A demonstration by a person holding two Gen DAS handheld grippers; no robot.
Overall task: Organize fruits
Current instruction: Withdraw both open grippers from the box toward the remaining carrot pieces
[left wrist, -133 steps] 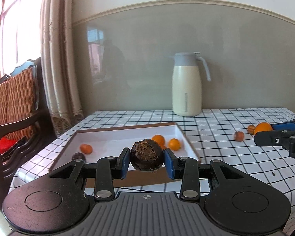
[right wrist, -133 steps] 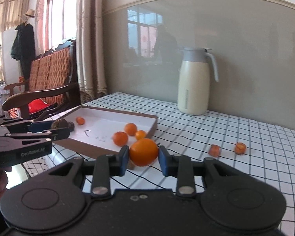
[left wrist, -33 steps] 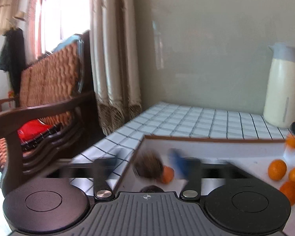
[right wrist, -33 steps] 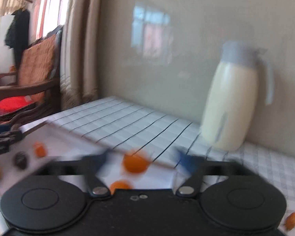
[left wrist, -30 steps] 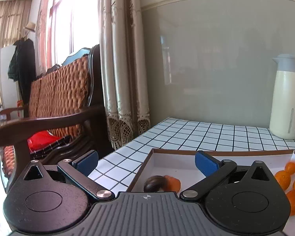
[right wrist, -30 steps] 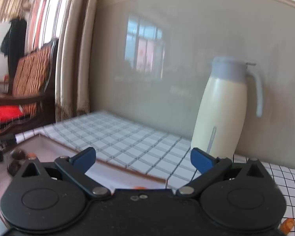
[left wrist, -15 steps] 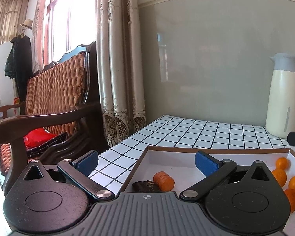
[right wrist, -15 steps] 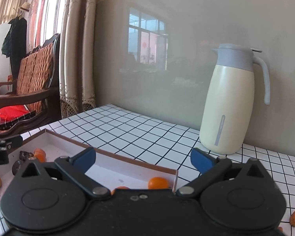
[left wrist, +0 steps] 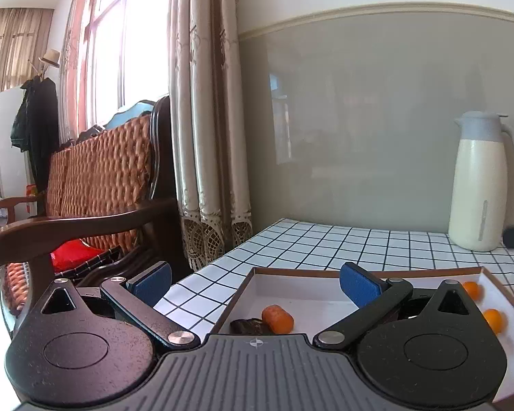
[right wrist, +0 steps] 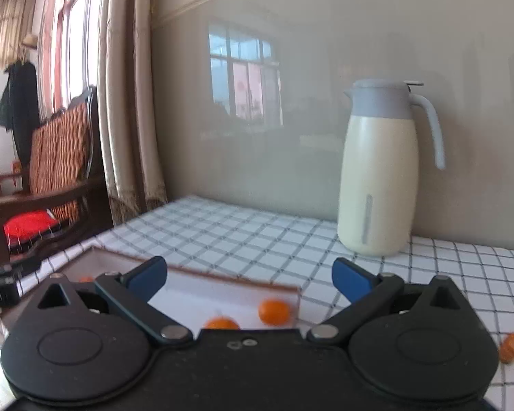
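A shallow white tray with a brown rim (left wrist: 311,270) (right wrist: 222,279) lies on the checked tablecloth. In the left wrist view a dark wrinkled fruit (left wrist: 248,325) and a small orange fruit (left wrist: 277,318) rest in its near left corner, and two oranges (left wrist: 471,289) (left wrist: 493,318) sit at its right side. My left gripper (left wrist: 255,282) is open above that corner, holding nothing. My right gripper (right wrist: 250,279) is open and empty over the tray's right end, where two oranges (right wrist: 274,311) (right wrist: 221,323) lie. One orange piece (right wrist: 510,347) lies on the cloth at the right.
A cream jug with a grey lid (left wrist: 479,185) (right wrist: 380,174) stands at the back of the table near the wall. A wooden chair with a woven back (left wrist: 96,185) and a curtain (left wrist: 209,137) are off the table's left edge.
Both grippers let go of their fruit into the tray: the left dropped the dark fruit, the right the orange. Both now stand open and have lifted back a little.
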